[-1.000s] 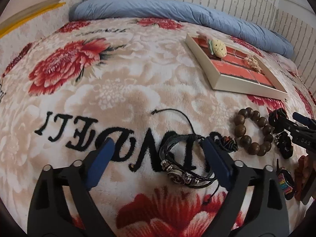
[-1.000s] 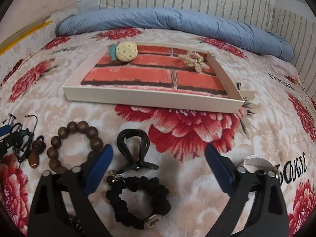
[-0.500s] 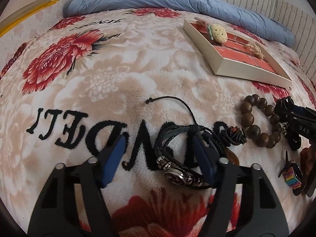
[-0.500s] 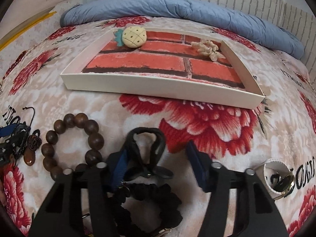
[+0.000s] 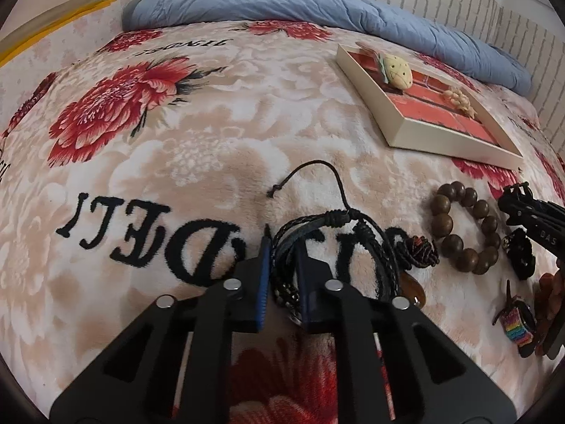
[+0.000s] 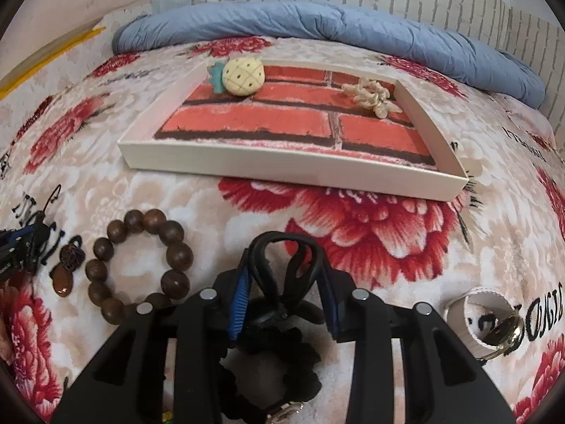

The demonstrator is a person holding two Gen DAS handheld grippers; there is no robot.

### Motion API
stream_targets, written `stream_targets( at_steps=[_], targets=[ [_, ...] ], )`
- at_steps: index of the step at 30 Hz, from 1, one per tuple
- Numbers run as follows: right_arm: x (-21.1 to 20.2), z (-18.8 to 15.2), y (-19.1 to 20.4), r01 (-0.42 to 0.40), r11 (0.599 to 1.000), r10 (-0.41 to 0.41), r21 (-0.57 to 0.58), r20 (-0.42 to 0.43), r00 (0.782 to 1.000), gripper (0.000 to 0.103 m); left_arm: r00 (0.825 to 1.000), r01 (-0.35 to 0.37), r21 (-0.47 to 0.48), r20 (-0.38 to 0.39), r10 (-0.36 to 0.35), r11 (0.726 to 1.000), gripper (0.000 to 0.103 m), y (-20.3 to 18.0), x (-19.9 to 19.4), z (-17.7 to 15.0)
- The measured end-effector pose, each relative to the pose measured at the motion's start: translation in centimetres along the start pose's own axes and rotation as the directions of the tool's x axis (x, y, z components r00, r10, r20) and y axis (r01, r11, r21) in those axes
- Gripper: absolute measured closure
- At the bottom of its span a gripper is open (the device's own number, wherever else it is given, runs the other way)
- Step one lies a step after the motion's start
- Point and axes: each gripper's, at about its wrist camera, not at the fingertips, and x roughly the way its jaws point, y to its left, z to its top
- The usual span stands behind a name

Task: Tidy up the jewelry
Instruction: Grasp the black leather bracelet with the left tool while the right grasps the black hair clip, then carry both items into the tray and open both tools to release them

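Note:
My left gripper (image 5: 282, 258) is closing its jaws on the black braided leather bracelet (image 5: 332, 219), and the pads pinch its left strands against the floral blanket. My right gripper (image 6: 284, 272) is closing too, with both pads against the sides of a black claw hair clip (image 6: 282, 243). A brown wooden bead bracelet (image 6: 173, 233) lies left of the clip. The white tray (image 6: 282, 169) with a brick-pattern floor sits beyond, holding a pineapple charm (image 6: 243, 76) and a white shell piece (image 6: 370, 97). The tray (image 5: 395, 130) shows at upper right in the left wrist view.
A black scrunchie (image 6: 282, 353) lies under my right gripper. An amber pendant (image 6: 61, 281) rests left of the beads, a white strap loop (image 6: 459, 318) at right. A rainbow piece (image 5: 517, 325) sits at the left view's right edge. A blue quilt (image 6: 335, 31) lines the far edge below a brick wall.
Both grippers went from wide open to closed: the left around the braided bracelet's strands, the right around the claw clip. The right gripper also moved forward over the clip.

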Motion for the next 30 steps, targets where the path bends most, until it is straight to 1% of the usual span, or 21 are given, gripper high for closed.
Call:
stream_targets(
  at_steps=[4, 7, 13, 20, 24, 30],
  targets=[
    [-0.8, 0.5, -0.9, -0.019, 1.000, 0.018, 0.018, 0.015, 1.000, 0.068, 1.000, -0.010, 0.003, 0.018, 0.010, 1.000, 0.094, -0.1, -0.5, 0.4],
    [-1.3, 1.0, -1.8, -0.037, 0.999, 0.036, 0.037, 0.021, 0.999, 0.068, 0.999, -0.001, -0.001, 0.042, 0.001, 1.000, 0.097, -0.3, -1.5, 1.0],
    [-2.1, 2.2, -3.6, -0.063, 0.996, 0.060, 0.069, 0.040, 0.997, 0.068, 0.995, 0.008, 0.016, 0.099, -0.009, 1.000, 0.098, -1.6, -3.3, 2.7],
    [-2.8, 4.4, -5.8, -0.049, 0.995, 0.043, 0.082, 0.078, 0.996, 0.068, 0.989, 0.037, 0.043, 0.143, -0.043, 0.998, 0.098, -4.1, -4.4, 5.2],
    [-3.0, 6.1, -7.0, -0.015, 0.997, 0.008, 0.071, 0.105, 0.994, 0.068, 0.984, 0.060, 0.053, 0.166, -0.068, 0.997, 0.098, -5.8, -4.6, 7.3],
    [-1.0, 9.1, -9.4, 0.006, 0.998, -0.013, 0.061, 0.118, 0.993, 0.068, 0.978, 0.107, 0.061, 0.173, -0.116, 0.992, 0.098, -9.1, -3.1, 10.9]
  ],
)
